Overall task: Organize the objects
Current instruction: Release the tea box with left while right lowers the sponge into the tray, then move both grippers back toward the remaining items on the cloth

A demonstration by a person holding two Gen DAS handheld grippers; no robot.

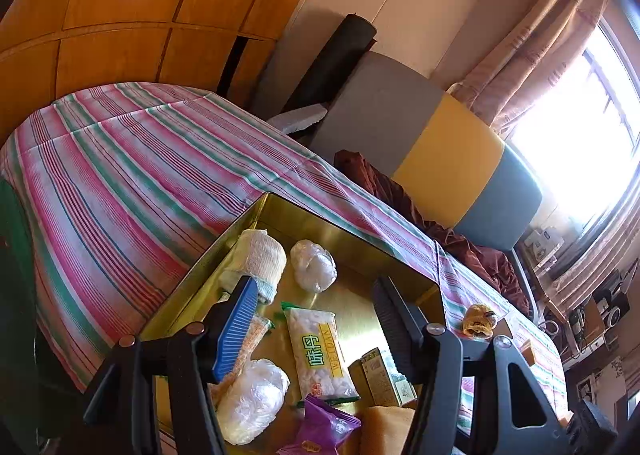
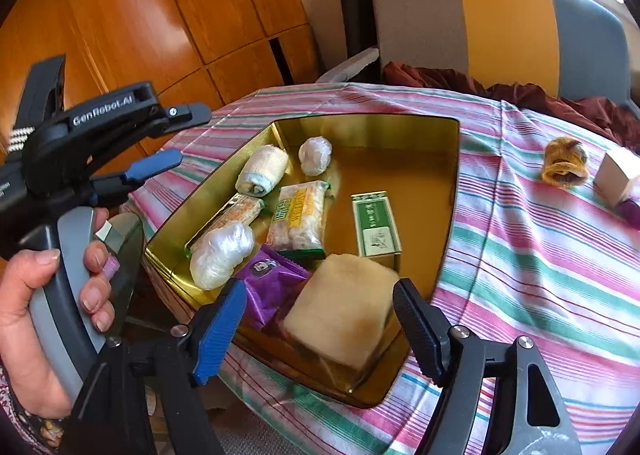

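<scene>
A gold tin [image 1: 352, 233] [image 2: 400, 131] stands on the striped tablecloth. It holds a bandage roll [image 2: 262, 169], two plastic-wrapped balls [image 2: 222, 253], a snack packet [image 2: 298, 215], a green box [image 2: 376, 225], a purple packet [image 2: 272, 283] and a tan block [image 2: 340, 319]. My right gripper [image 2: 320, 291] is open at the tin's near end. The tan block lies between its fingers with a gap on each side. My left gripper [image 1: 316, 291] [image 2: 184, 135] hangs open over the tin's left part, holding nothing.
On the cloth right of the tin lie a yellow-brown knitted bundle [image 2: 564, 167], a small white box [image 2: 614, 179] and a purple item [image 2: 630, 213]. A grey and yellow chair [image 2: 508, 27] with dark red fabric stands behind the table. Wooden cabinets [image 2: 160, 15] fill the left.
</scene>
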